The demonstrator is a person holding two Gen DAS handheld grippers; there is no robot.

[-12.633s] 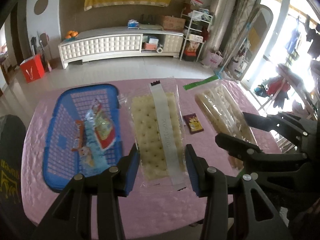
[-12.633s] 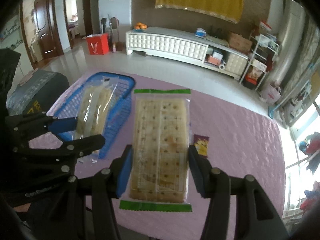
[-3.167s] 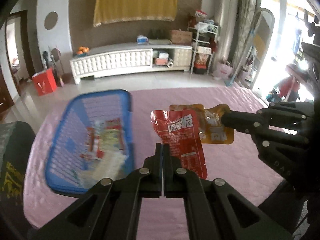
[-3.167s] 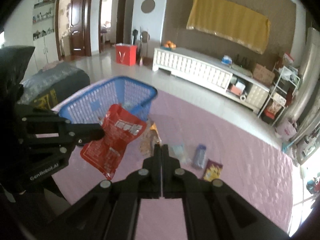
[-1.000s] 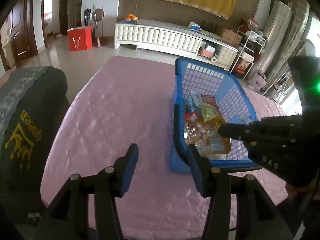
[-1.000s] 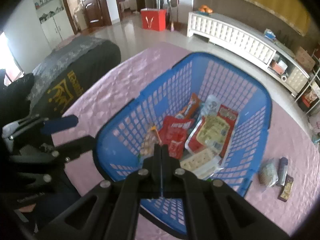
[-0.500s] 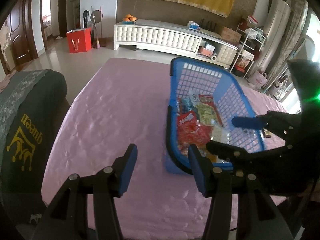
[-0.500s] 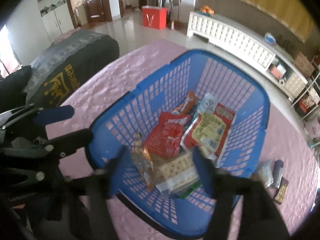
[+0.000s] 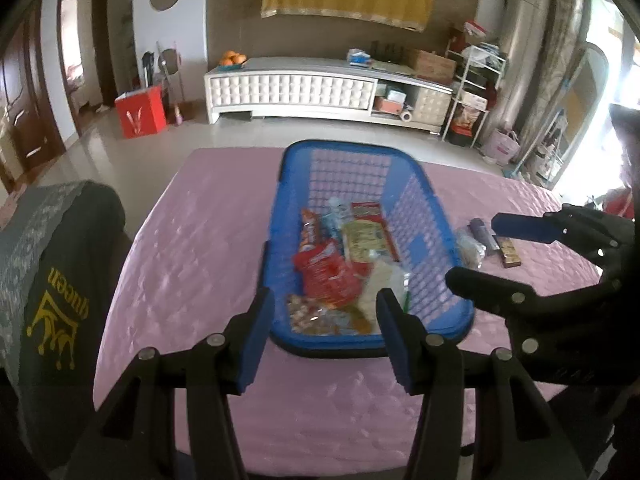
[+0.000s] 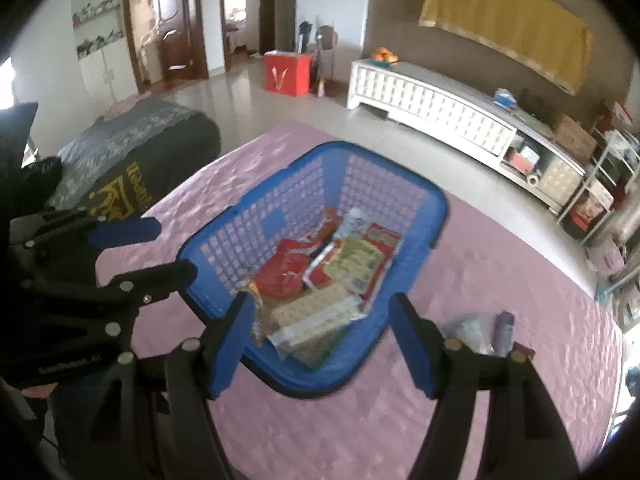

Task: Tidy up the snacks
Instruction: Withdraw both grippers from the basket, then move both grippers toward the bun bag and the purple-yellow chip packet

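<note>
A blue mesh basket stands on the pink tablecloth. It holds a red pouch, a green-and-red packet, a cracker pack and an orange pouch. My left gripper is open and empty, hovering short of the basket's near rim. My right gripper is also open and empty above the near end. A clear packet, a purple stick and a dark packet lie on the cloth to the basket's right.
A dark chair back with a gold crown print stands at the table's left edge. Beyond the table are tiled floor, a white low cabinet and a red bag.
My right gripper has gone from shut to open, and the orange pouch it held now lies in the basket. Both grippers have lifted and drawn back from the basket.
</note>
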